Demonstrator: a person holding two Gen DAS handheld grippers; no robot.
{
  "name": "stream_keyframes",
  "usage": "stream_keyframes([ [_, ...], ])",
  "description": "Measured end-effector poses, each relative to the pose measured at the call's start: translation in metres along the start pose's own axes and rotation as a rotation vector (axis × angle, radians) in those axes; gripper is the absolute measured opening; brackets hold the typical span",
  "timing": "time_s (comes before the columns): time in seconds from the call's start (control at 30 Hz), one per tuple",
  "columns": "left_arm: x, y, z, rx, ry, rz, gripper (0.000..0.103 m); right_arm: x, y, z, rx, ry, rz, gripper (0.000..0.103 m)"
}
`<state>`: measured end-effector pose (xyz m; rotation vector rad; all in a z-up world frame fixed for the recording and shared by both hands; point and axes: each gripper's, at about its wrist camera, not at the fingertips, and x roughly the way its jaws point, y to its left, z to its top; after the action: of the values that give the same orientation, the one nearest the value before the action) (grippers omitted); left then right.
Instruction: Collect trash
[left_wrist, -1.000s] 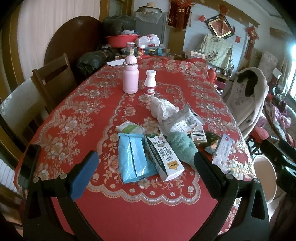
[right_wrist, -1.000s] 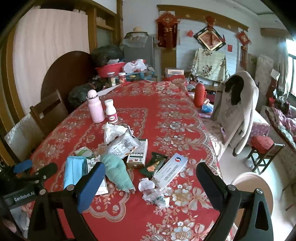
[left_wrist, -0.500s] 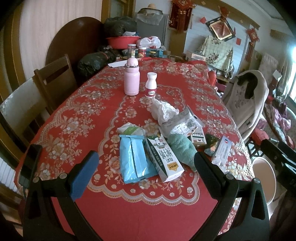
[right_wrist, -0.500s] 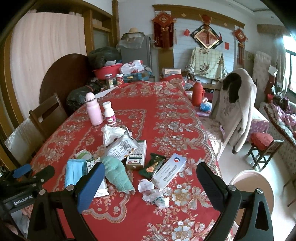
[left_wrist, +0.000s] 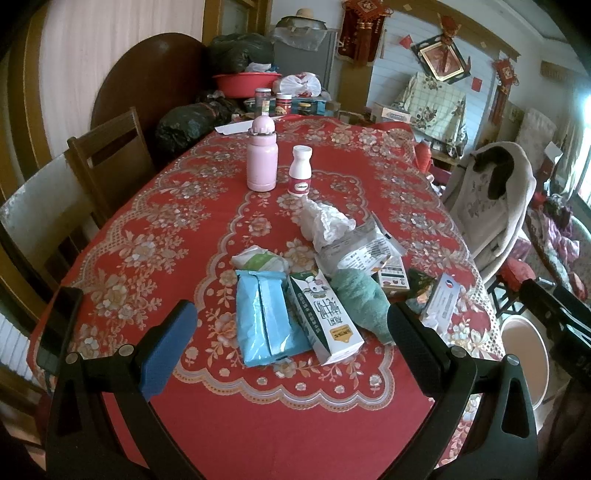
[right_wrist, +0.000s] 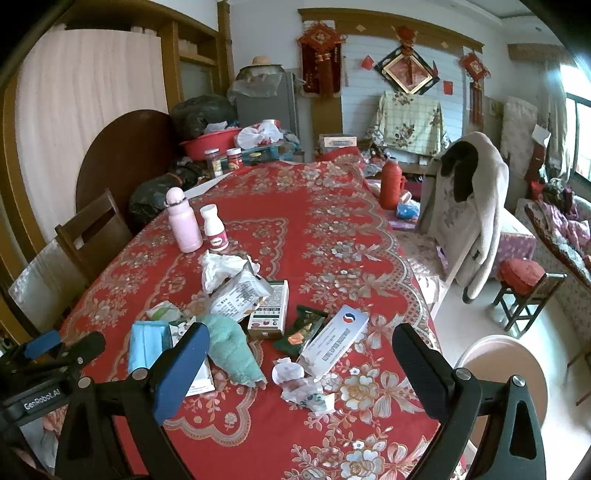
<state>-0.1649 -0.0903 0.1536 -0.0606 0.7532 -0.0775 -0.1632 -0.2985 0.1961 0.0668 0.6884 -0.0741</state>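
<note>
The left gripper (left_wrist: 291, 332) hangs spread wide and empty above the near edge of the red floral tablecloth (left_wrist: 166, 236), and the right gripper (right_wrist: 299, 354) is equally spread and empty. Between the left jaws lie a light-blue plastic wipes pack (left_wrist: 264, 314), a white and green milk carton (left_wrist: 323, 314) touching it, and a crumpled teal cloth (left_wrist: 360, 295). Ahead of the right gripper sit crumpled white wrappers (right_wrist: 303, 387) and a long white box (right_wrist: 334, 343). Farther off stand a pink bottle (left_wrist: 261, 155) and a small white bottle (left_wrist: 300, 171). A beige round bin (right_wrist: 506, 373) stands on the floor, right.
</note>
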Motion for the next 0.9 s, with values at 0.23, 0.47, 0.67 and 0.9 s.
stream_keyframes([
  [0.23,0.0,0.0,0.0,-0.001,0.0,0.002,0.102,0.001,-0.001,-0.001,0.005,0.004,-0.002,0.098],
  [0.47,0.0,0.001,0.0,-0.001,-0.001,0.003,0.102,0.006,0.001,-0.004,0.011,0.02,-0.002,0.098],
  [0.67,0.0,0.002,0.001,-0.003,0.001,0.001,0.102,0.01,0.001,-0.002,0.016,0.031,0.002,0.099],
  [0.9,-0.001,0.002,0.001,-0.004,0.002,0.0,0.102,0.013,0.0,-0.001,0.02,0.04,0.004,0.099],
])
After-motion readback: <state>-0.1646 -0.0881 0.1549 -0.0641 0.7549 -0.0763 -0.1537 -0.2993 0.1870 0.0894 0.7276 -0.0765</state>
